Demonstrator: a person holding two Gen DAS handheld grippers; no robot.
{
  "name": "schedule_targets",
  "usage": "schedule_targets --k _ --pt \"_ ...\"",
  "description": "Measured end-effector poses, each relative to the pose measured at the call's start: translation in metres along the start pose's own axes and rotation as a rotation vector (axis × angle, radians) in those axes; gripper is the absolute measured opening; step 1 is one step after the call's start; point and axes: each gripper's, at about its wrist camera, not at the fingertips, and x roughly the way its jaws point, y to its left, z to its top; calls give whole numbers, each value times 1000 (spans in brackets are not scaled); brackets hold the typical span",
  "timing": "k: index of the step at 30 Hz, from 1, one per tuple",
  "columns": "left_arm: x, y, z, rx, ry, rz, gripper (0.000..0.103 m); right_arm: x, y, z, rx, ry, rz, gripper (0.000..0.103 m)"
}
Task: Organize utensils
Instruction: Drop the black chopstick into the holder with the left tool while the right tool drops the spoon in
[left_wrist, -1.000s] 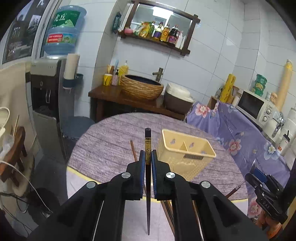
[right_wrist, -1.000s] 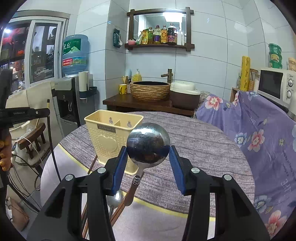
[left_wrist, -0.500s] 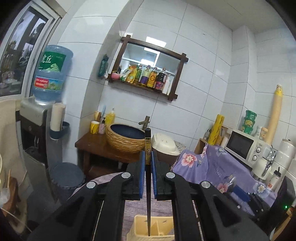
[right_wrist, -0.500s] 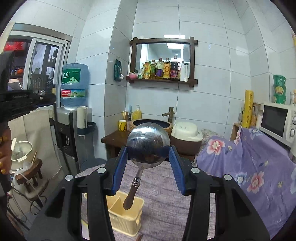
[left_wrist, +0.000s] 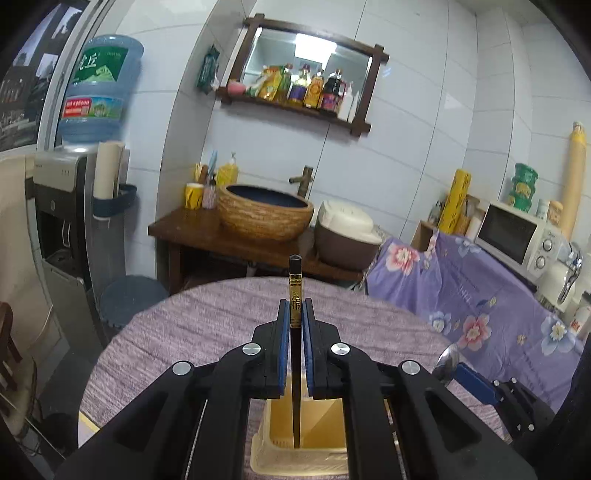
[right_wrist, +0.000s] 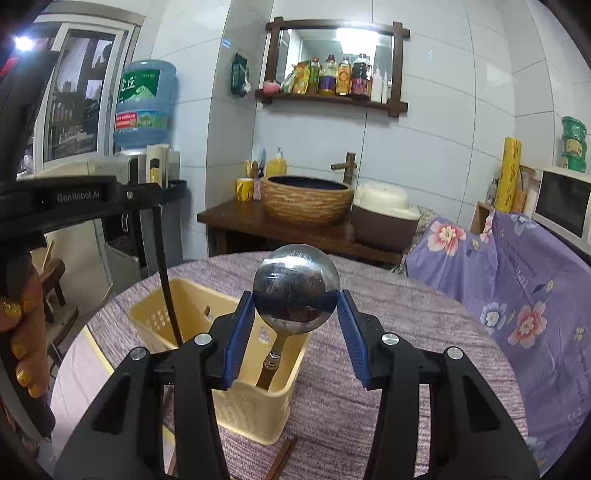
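My left gripper (left_wrist: 295, 317) is shut on a black chopstick (left_wrist: 295, 291) with a gold band. The chopstick hangs upright, its thin tip down inside the yellow plastic basket (left_wrist: 264, 461) below. My right gripper (right_wrist: 295, 314) is shut on the round bowl of a steel spoon (right_wrist: 295, 288). The spoon's handle (right_wrist: 271, 365) points down into the right compartment of the basket (right_wrist: 240, 410). In the right wrist view the left gripper (right_wrist: 157, 194) is at the left, and its chopstick (right_wrist: 168, 284) reaches into the left compartment. A hand (right_wrist: 22, 332) holds that gripper.
The basket stands on a round table with a purple cloth (right_wrist: 406, 332). Loose wooden chopsticks (right_wrist: 280, 459) lie in front of the basket. Behind are a wooden stand with a woven basin (left_wrist: 264, 218), a water dispenser (left_wrist: 70, 206) and a microwave (left_wrist: 513, 236) on a flowered cloth.
Both grippers rose and moved forward over the basket, which was ahead of them before. The chopstick tip and the spoon handle now hang inside it. Both grips are unchanged.
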Motion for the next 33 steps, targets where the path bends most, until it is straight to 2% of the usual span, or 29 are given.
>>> schedule_targets --k 4,7,11,13,14,15,20,26,28,33 --pt "12 3 -15 10 60 -3 8 6 2 -10 -8 18 -6 47" --pt "12 4 -18 30 47 10 8 5 -1 -14 1 10 -11 47" --pt "12 2 -16 33 71 1 11 2 -2 -15 1 -5 1 50" --pt "10 3 -17 31 81 -6 28 -4 -3 -16 1 -26 -18 58" --pt "8 3 -18 28 81 -9 45 -8 -4 -16 8 -38 -19 63" --pt "4 3 -19 24 76 -12 51 -11 -5 -16 17 -42 -15 63" --pt "-17 7 -34 24 90 2 55 -32 -15 -21 73 -24 -36 64" --pt "-39 19 -81 14 177 46 59 -51 -25 -62 121 105 -53 64" --pt "-40 21 -105 24 244 66 58 -50 -26 -85 140 180 -48 64" --pt "-37 21 -153 10 393 51 52 -40 -19 -133 172 342 -10 63"
